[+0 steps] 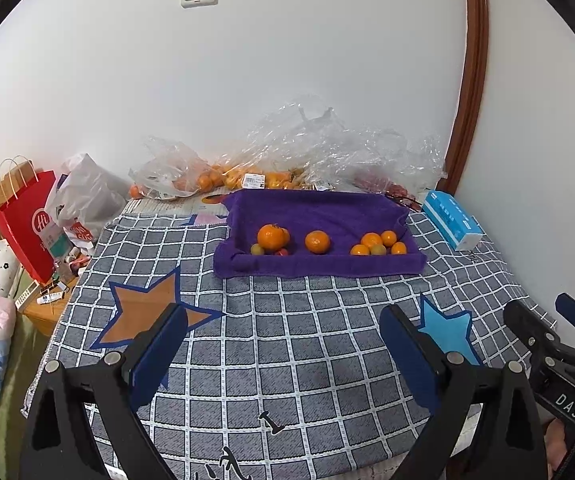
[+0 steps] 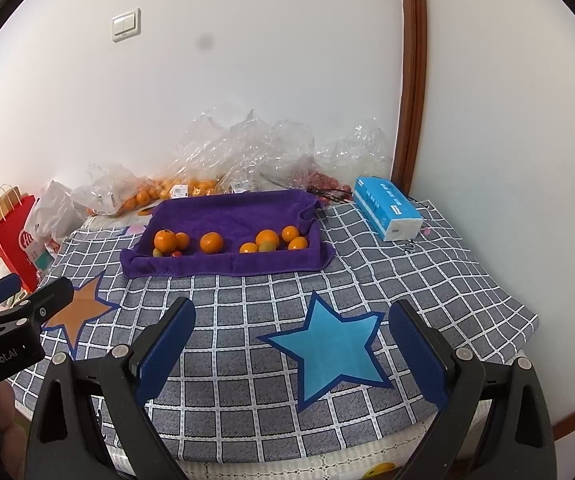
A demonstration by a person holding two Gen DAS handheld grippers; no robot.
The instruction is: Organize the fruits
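Note:
A purple towel-lined tray (image 1: 319, 204) (image 2: 231, 208) sits at the back of the checked tablecloth. Inside it, a large orange (image 1: 270, 237) (image 2: 165, 240) lies at the left with small fruits beside it. One orange (image 1: 317, 241) (image 2: 211, 242) rests alone in the middle. A cluster of small oranges (image 1: 379, 243) (image 2: 273, 240) fills the right end. My left gripper (image 1: 283, 316) hovers open over the near cloth, nothing between its fingers. My right gripper (image 2: 291, 312) is open too, above the blue star (image 2: 331, 348), and shows at the left wrist view's right edge (image 1: 543, 312).
Clear plastic bags (image 1: 287, 152) (image 2: 247, 148) with more oranges lie behind the tray against the wall. A blue tissue pack (image 1: 451, 218) (image 2: 387, 210) sits right of the tray. A red paper bag (image 1: 27, 220) (image 2: 13, 228) and clutter stand off the table's left edge. An orange star (image 1: 147, 312) marks the cloth.

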